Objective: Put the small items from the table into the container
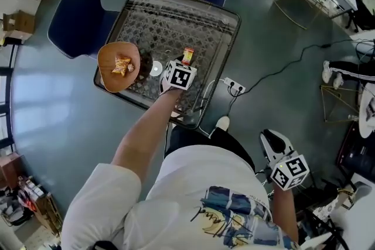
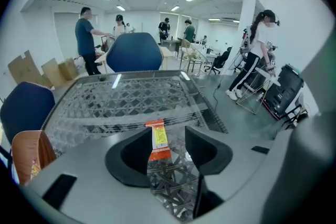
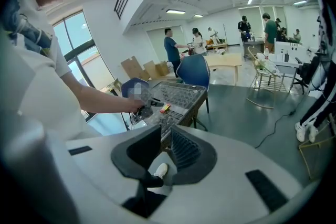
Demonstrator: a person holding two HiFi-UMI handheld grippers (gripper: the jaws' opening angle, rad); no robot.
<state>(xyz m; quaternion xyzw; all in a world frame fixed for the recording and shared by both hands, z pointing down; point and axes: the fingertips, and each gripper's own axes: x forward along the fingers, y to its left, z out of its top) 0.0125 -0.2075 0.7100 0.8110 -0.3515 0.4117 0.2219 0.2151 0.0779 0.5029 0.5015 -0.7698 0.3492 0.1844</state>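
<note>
left gripper (image 2: 169, 132): jaws were apart, hanging low over the glass table (image 1: 176, 14), nothing gripped
packet (image 2: 157, 139): little orange and yellow one, lay flat on the glass just past the left tips, lined up with the gap, not touched afaict
container (image 1: 107, 54): orange bowl at the table's left edge, already had some snack bits (image 1: 122, 65) in it
right gripper (image 3: 165, 128): held off to the side, clear of the table, just a narrow gap, empty

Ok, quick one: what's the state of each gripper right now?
Left gripper: open, with the orange packet seen between its jaws, not gripped.
Right gripper: open, holding nothing.
</note>
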